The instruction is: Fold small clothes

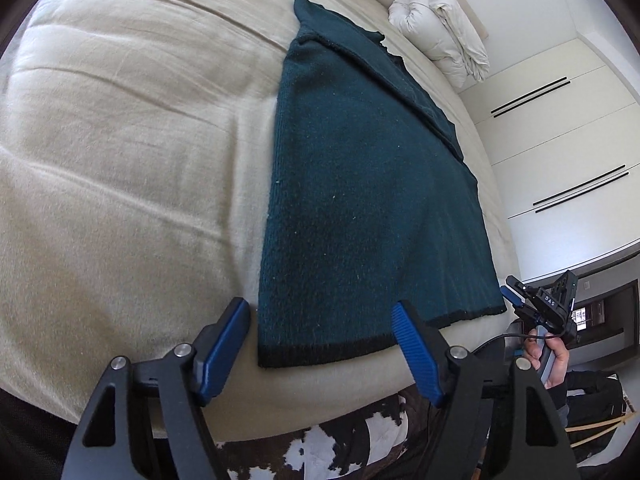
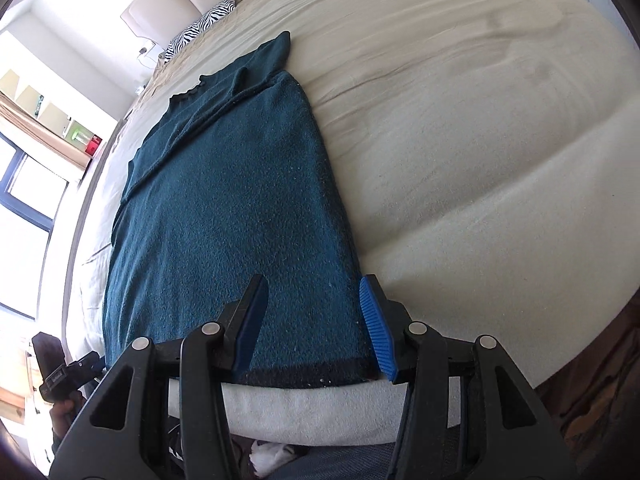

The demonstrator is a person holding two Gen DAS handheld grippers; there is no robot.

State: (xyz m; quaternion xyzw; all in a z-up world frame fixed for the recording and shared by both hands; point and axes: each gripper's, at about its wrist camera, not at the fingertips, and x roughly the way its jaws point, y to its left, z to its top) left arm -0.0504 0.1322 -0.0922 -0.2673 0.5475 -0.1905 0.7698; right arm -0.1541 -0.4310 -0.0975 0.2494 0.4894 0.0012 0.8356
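A dark teal knit sweater with a black hem lies flat on a beige bed, sleeves folded in over the body, hem toward me. It also shows in the right wrist view. My left gripper is open and empty, its fingers straddling the hem's left corner just above the fabric. My right gripper is open and empty over the hem's right corner. The right gripper also appears in the left wrist view, by the hem's right end.
The beige bed cover spreads wide to the left. A rolled white duvet lies at the far right near white wardrobe doors. A zebra-print pillow sits by the headboard. A cowhide rug lies below the bed edge.
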